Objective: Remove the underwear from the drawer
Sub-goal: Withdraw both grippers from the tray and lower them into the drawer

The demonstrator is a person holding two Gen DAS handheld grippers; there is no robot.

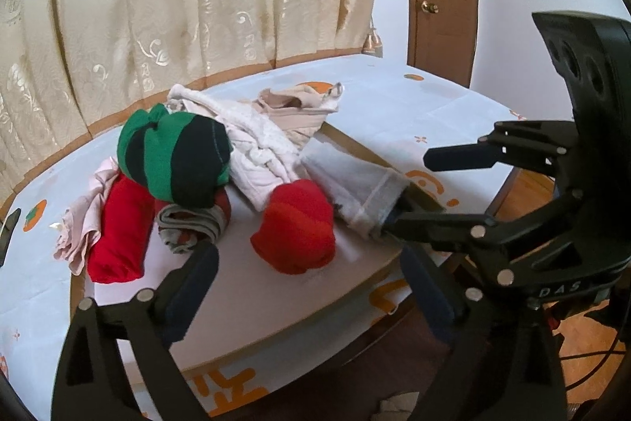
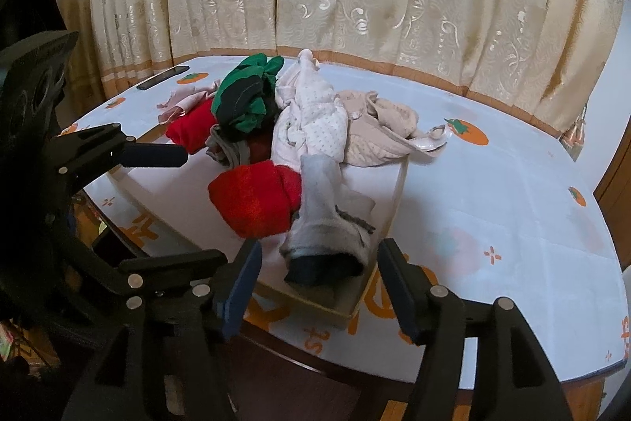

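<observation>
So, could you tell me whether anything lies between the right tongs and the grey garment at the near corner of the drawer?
Nothing visible does. The right tongs stand open just in front of the grey garment, which hangs over the drawer's low near rim. The red roll lies beside it, towards the left tongs, not in the path.

Left tool (image 1: 311, 283) wide apart, right tool (image 2: 319, 287) seemingly parted too, both empty.

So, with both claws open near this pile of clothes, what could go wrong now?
1. The grey roll lies at the shallow drawer's near corner, between the right claw's fingers; a nudge might push it over the edge.
2. The green-black bundle sits on top of other pieces; pulling those could topple it.
3. The white garment is tangled with the beige one; both may lift together.
</observation>
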